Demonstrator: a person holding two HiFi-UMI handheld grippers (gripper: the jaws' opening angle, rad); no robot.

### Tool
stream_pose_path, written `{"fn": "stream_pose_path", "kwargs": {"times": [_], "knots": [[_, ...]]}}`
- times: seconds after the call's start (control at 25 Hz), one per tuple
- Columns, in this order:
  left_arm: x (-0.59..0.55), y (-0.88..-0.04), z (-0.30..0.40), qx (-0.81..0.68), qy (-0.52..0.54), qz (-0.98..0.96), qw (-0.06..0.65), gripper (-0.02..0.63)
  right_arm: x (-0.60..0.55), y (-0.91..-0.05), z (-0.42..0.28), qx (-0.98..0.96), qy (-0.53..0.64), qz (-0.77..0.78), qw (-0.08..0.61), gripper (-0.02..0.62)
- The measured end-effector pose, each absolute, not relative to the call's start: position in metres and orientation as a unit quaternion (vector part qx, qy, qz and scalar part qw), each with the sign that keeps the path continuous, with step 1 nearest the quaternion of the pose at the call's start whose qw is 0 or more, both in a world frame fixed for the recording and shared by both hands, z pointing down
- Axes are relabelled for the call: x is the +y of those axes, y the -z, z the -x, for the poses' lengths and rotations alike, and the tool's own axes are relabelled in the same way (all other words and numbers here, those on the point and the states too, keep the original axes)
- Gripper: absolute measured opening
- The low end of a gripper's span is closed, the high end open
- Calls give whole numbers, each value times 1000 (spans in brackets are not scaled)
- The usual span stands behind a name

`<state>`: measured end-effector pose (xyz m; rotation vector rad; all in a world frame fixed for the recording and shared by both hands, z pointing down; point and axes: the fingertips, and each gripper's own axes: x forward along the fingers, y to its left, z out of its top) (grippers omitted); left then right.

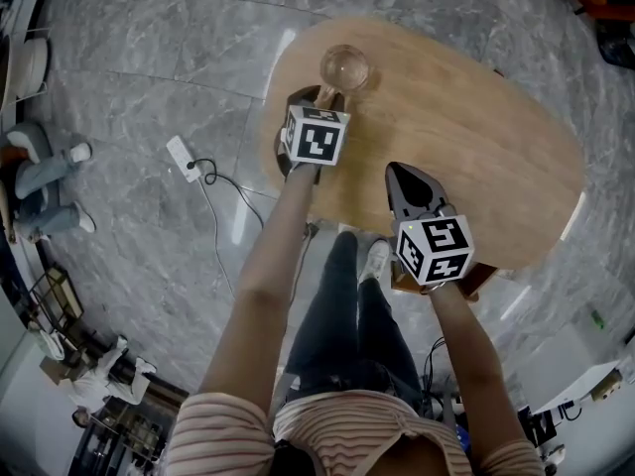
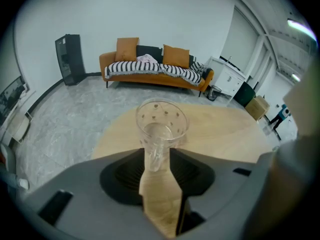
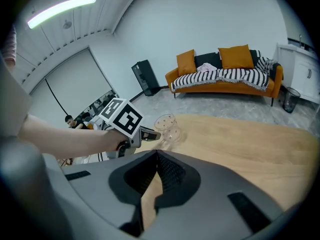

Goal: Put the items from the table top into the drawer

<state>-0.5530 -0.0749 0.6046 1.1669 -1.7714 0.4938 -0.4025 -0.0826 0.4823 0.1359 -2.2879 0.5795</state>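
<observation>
I am holding my left gripper (image 1: 327, 95) tilted down over the left end of the wooden table (image 1: 496, 147), and its jaws are standing spread. The clear glass cup (image 1: 344, 67), dotted with small marks, is standing upright on the table top just beyond my tips, close to the table's edge. Its handle (image 2: 155, 154) is pointing back at me and sitting in the mouth of the gap between my jaws, and I am not seeing the pads press on it. I am keeping my right gripper (image 1: 402, 174) over the near side of the table, well apart from the cup. Its jaws are meeting at the tips with nothing between them, and only bare wood is showing through the slit lower down. Across the grey marble floor an orange sofa (image 2: 155, 69) with a striped throw is standing against the white wall, and a white power strip (image 1: 182, 157) is lying on the floor left of the table
</observation>
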Motion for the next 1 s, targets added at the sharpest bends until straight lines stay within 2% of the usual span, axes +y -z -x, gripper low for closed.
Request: {"fn": "stream_pose_path", "kwargs": {"times": [0.36,0.52,1.0], "knots": [[-84,-619,554,-700,-264,-486,452,132,-90,-492,398,-891,-232,-58,385,9],[-83,-621,554,-698,-273,-487,449,72,-94,-494,395,-891,-233,-62,385,9],[-75,-619,543,-701,-271,-489,443,52,-92,-493,382,-889,-235,-72,386,8]]}}
